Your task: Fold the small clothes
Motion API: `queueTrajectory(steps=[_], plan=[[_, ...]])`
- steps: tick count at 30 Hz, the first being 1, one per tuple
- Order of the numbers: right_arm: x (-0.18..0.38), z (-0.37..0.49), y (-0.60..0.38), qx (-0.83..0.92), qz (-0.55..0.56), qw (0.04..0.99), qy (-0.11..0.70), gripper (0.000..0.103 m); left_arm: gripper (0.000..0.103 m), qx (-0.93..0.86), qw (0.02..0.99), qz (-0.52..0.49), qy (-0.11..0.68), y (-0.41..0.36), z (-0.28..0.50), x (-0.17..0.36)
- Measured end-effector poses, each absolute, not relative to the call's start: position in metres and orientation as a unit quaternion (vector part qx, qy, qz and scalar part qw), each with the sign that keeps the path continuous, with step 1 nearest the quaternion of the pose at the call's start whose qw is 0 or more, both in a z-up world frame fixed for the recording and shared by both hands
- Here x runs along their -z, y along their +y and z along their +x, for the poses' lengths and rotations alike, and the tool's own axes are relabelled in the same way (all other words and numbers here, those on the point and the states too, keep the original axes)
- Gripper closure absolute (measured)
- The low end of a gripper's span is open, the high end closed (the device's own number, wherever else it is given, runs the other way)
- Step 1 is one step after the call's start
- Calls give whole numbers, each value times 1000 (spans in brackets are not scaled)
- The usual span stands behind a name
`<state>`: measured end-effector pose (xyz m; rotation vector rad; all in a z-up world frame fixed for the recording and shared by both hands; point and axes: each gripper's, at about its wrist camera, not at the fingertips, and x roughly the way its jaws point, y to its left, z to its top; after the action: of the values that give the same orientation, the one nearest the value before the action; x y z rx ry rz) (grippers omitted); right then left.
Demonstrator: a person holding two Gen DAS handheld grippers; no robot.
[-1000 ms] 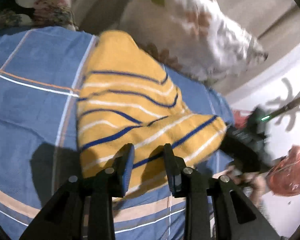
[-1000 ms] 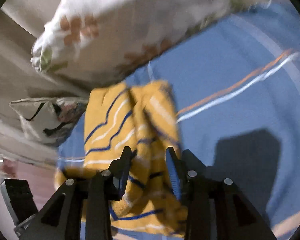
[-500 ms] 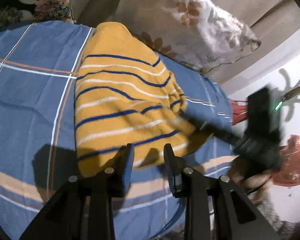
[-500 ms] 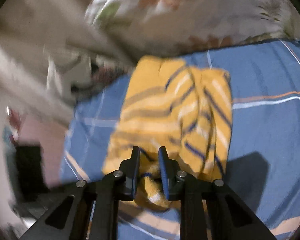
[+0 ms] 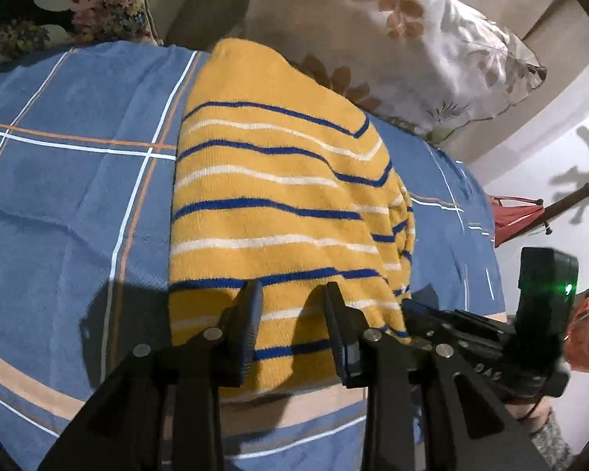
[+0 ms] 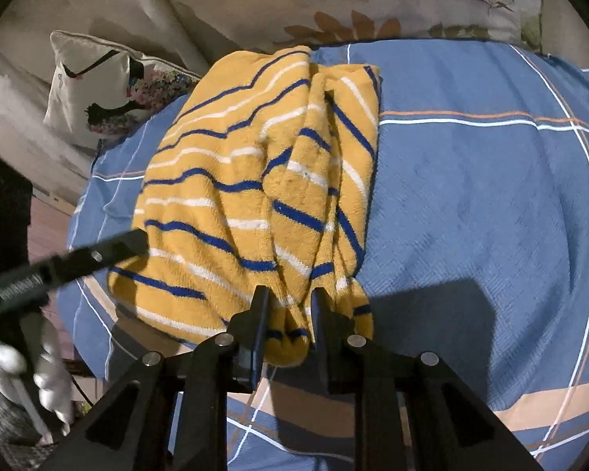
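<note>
Your right tool (image 6: 287, 314) is clenched on the bunched near hem of the yellow striped sweater (image 6: 255, 196), while your left tool (image 5: 293, 316) hovers released over its near edge. That sweater lies on the blue checked bedsheet (image 5: 78, 196), below a floral pillow (image 5: 412, 39).
</note>
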<state>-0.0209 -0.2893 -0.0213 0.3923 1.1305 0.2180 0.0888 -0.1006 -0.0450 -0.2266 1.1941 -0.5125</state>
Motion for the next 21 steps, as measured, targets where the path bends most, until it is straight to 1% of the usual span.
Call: queueTrajectory(steps=[2, 3, 5, 7, 8, 11, 14, 15, 16, 17, 21], plan=[[19, -14, -291, -108, 210, 817, 526, 80, 72, 237, 794, -101, 551, -100, 86, 44], [14, -18, -299, -113, 233, 817, 516, 76, 72, 236, 794, -100, 552, -100, 86, 43], [-2, -17, -313, -120, 261, 827, 483, 74, 72, 233, 794, -99, 553, -98, 86, 42], [-20, -6, -318, -113, 256, 847, 453, 57, 72, 229, 795, -98, 552, -98, 85, 41], [-27, 4, -317, -102, 245, 856, 443, 55, 72, 227, 797, -94, 552, -98, 84, 39], [-31, 38, -302, -86, 204, 871, 439, 55, 72, 223, 802, -91, 547, -98, 78, 28], [-12, 77, -285, -73, 170, 866, 464, 55, 72, 223, 809, -87, 537, -95, 70, 15], [-6, 86, -280, -66, 156, 863, 477, 59, 72, 220, 813, -82, 533, -93, 68, 12], [1, 92, -273, -67, 138, 859, 489, 88, 72, 216, 817, -78, 529, -90, 65, 7], [5, 94, -270, -78, 122, 856, 496, 94, 72, 213, 819, -76, 527, -88, 64, 4], [4, 85, -292, -43, 118, 861, 492, 96, 71, 190, 830, -86, 517, -68, 61, -5]])
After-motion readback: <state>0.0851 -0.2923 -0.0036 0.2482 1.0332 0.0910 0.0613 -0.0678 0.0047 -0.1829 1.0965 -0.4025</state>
